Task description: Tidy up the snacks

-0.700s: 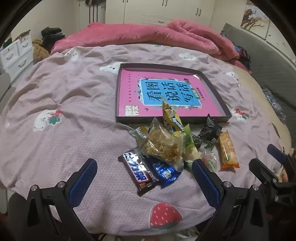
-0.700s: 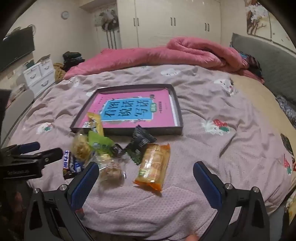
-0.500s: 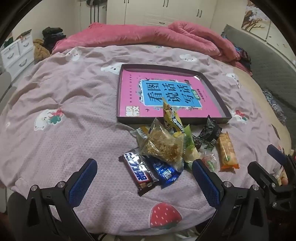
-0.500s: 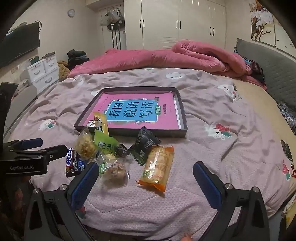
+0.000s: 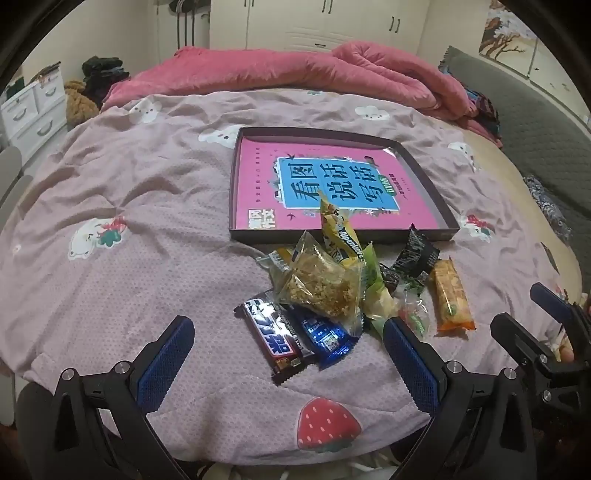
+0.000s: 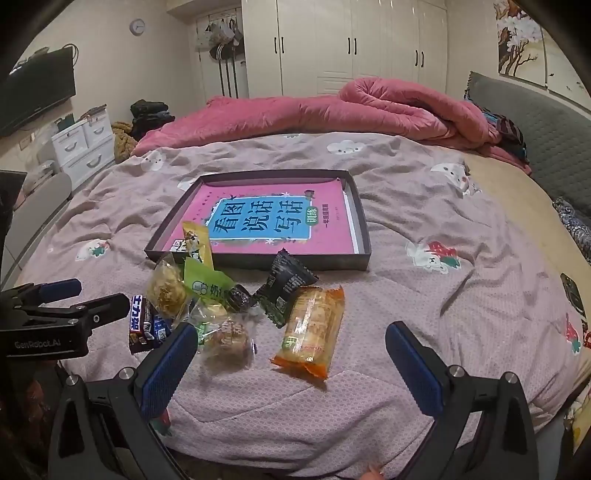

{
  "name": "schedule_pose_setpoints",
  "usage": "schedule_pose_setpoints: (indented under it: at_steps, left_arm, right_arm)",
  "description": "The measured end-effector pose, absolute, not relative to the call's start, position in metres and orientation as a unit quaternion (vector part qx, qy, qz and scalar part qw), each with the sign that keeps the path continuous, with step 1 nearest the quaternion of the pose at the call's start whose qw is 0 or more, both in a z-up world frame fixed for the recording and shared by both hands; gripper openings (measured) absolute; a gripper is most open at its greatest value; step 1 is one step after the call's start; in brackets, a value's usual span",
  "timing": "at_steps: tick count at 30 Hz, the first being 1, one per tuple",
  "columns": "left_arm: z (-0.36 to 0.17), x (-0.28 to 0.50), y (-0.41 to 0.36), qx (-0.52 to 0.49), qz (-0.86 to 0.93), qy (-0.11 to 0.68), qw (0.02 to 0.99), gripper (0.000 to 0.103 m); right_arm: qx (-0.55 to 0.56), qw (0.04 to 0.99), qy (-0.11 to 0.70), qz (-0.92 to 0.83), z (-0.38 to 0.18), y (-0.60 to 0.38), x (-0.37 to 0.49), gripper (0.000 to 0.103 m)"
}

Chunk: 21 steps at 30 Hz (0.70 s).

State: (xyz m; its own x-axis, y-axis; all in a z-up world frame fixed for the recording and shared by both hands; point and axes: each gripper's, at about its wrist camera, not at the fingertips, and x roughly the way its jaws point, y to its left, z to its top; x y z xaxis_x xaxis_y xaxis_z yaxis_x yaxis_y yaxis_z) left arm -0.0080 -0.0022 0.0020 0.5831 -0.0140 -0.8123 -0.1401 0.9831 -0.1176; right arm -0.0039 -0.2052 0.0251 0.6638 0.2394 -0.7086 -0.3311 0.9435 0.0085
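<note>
Orange snack pack (image 6: 310,334) lying lengthwise toward tray (image 6: 364,236), both tools (image 5: 288,360) (image 6: 288,363) spread wide, empty

- A big bed (image 6: 424,302) fills the room. It has a light purple cover (image 5: 122,236) with little white animals and a red strawberry (image 5: 328,424) printed on it.
- A thick pink blanket (image 6: 332,110) lies bunched up at the far end of the bed.
- A grey padded headboard (image 6: 535,122) stands along the right side.
- White cupboards (image 6: 351,44) with dark handles stand at the back wall.
- A small white set of drawers (image 6: 83,147) sits on the left, with dark clothes (image 6: 149,112) piled beside it.
- A black TV (image 6: 37,88) hangs on the left wall, and a round clock (image 6: 137,26) hangs higher up.
- A picture of tree branches (image 6: 519,40) hangs on the right.
</note>
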Motion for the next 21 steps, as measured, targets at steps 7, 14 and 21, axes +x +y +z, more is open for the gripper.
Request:
schedule_pose_setpoints:
  at_steps: [7,14,21]
  left_arm:
    - [0.004,-0.0098,-0.0048,-0.084,0.031,0.455,0.886,0.102]
    - [0.0049,-0.0108,-0.0067,-0.083,0.031,0.454,0.887,0.102]
    - [0.0058,-0.0114,-0.0072,-0.083,0.029,0.453,0.887,0.102]
  right_arm:
    - [-0.061,0.91,0.379,0.155,0.0251,-0.2042,-0.0041,0.103]
    - [-0.062,0.912,0.376,0.151,0.0272,-0.204,-0.0048,0.103]
    - [-0.062,0.913,0.375,0.151,0.0292,-0.2044,-0.0053,0.103]
